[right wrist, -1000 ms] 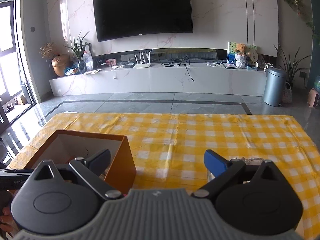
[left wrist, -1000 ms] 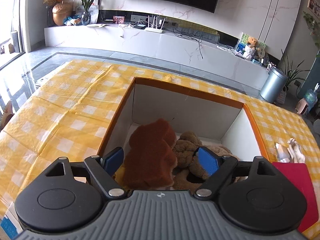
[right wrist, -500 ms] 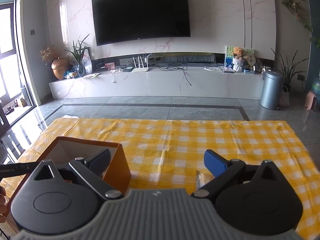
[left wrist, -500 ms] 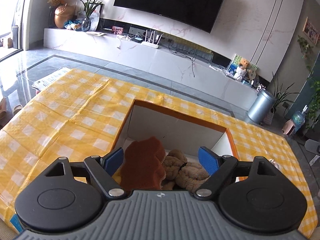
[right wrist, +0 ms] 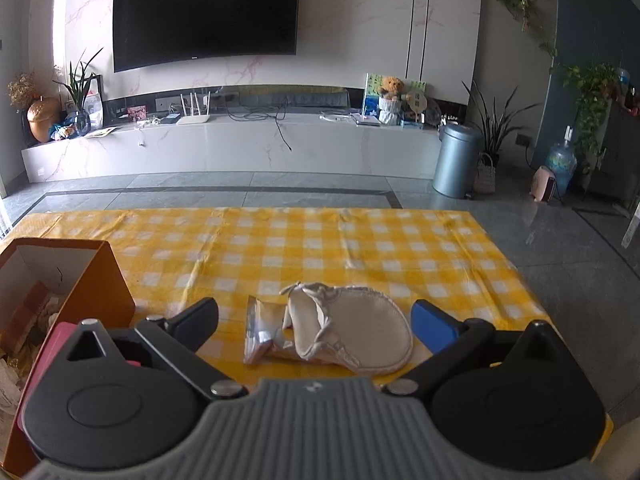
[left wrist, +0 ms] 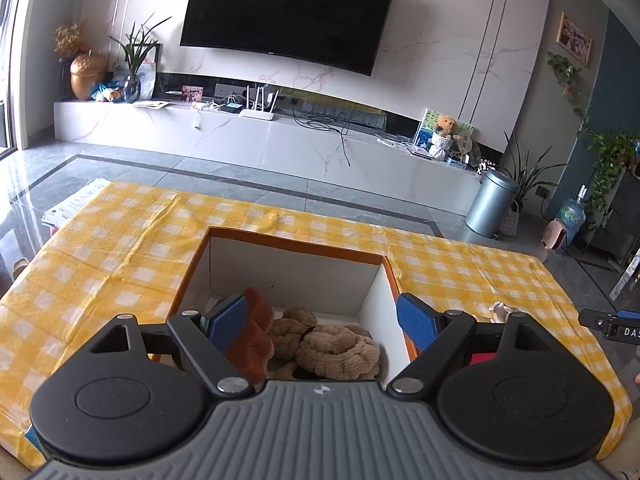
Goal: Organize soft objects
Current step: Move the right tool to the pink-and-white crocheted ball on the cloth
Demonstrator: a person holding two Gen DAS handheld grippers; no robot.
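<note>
My left gripper (left wrist: 320,316) hangs spread wide and empty above the orange box (left wrist: 296,240), where a tan plush toy (left wrist: 336,350) lies. My right gripper (right wrist: 316,316), likewise agape, flanks a white pouch (right wrist: 360,332) right of the box.

A home living room (wall-mounted television (right wrist: 206,14), marble media console (right wrist: 240,148), potted plants (right wrist: 496,128)).

One box (left wrist: 288,246) stands at the left edge of the table (right wrist: 360,240). In the box lie two soft toys: one red-brown plush (left wrist: 256,332) and one tan plush (left wrist: 332,346). Near the table's front edge lie one white pouch (right wrist: 360,330) and one silvery packet (right wrist: 260,328), touching each other. One red item (right wrist: 52,344) lies beside the box; what it is cannot be told. Two grippers show, left (left wrist: 320,316) and right (right wrist: 316,316), each with two fingers spread apart
</note>
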